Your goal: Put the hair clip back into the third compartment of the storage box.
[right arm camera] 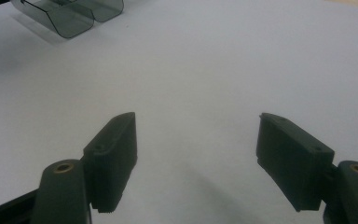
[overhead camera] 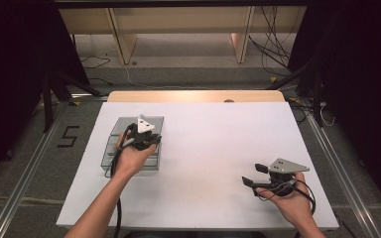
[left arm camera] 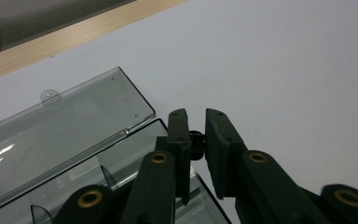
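Note:
A smoky clear plastic box (overhead camera: pixel 125 124) lies open at the left of the white table top, its lid (left arm camera: pixel 60 121) flat toward the far side and its dividers (left arm camera: pixel 105 175) showing in the base. My left gripper (overhead camera: pixel 144 131) hangs over the box with its jaws nearly together. In the left gripper view, my left gripper (left arm camera: pixel 196 122) is shut on a small round black part (left arm camera: pixel 196 139) above the box's right edge. My right gripper (overhead camera: pixel 253 174) is held near the front right of the table. Its jaws stand wide apart, with nothing between them and bare white surface beyond my right gripper (right arm camera: pixel 196 122).
The white board (overhead camera: pixel 213 144) covers a wooden table whose far edge (overhead camera: pixel 193 95) shows as a tan strip. The box (right arm camera: pixel 70 16) lies far off in the right gripper view. Metal rails, cables and wooden legs sit on the floor around the table.

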Tool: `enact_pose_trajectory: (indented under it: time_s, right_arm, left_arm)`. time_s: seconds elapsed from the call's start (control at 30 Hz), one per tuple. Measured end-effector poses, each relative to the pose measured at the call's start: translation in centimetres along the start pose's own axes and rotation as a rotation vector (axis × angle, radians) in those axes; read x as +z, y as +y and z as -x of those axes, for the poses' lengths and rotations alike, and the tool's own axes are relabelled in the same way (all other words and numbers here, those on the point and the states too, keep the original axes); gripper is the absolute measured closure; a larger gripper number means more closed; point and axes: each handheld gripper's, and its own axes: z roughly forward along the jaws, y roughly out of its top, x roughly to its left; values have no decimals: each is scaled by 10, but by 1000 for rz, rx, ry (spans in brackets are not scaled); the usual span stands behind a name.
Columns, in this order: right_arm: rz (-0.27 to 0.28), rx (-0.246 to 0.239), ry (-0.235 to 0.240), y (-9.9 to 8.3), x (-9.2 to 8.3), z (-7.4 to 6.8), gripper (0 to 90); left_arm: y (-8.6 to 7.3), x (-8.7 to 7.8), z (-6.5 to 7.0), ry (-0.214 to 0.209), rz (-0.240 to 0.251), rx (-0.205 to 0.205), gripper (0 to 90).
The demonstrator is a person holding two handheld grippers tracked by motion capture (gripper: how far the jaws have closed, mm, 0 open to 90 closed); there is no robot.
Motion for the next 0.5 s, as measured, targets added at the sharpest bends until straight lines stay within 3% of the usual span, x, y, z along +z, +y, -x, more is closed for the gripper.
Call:
enact_pose_trajectory:
  time_s: [0.5]
  right_arm:
    - [2, 0, 1, 0, 0, 0, 295]
  left_arm:
    - [-6, 3, -6, 17, -20, -12, 798]
